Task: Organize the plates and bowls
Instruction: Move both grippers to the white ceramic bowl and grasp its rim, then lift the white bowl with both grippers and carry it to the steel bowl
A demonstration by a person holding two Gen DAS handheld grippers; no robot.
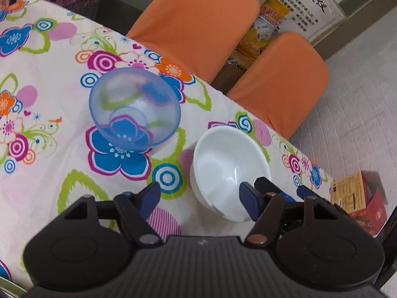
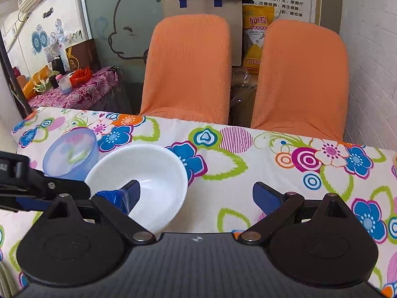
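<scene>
Bowls are set near each other on the flowered tablecloth (image 2: 248,164): white bowl (image 1: 228,164) straddled at its rim by both spread tongs (image 1: 198,193) (image 2: 196,193), probably for nesting beside the blue bowl (image 1: 135,106).

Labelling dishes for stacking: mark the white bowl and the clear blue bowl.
white bowl (image 2: 158,164), right wrist view, inner wall above the finger.
clear blue bowl (image 1: 134,99), left wrist view, inner wall above the base.

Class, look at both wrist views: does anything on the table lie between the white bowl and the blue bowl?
Nothing visible does. The white bowl and the blue bowl sit near each other on the floral tablecloth, with only bare cloth between them. Both open grippers hover at the white bowl.
</scene>
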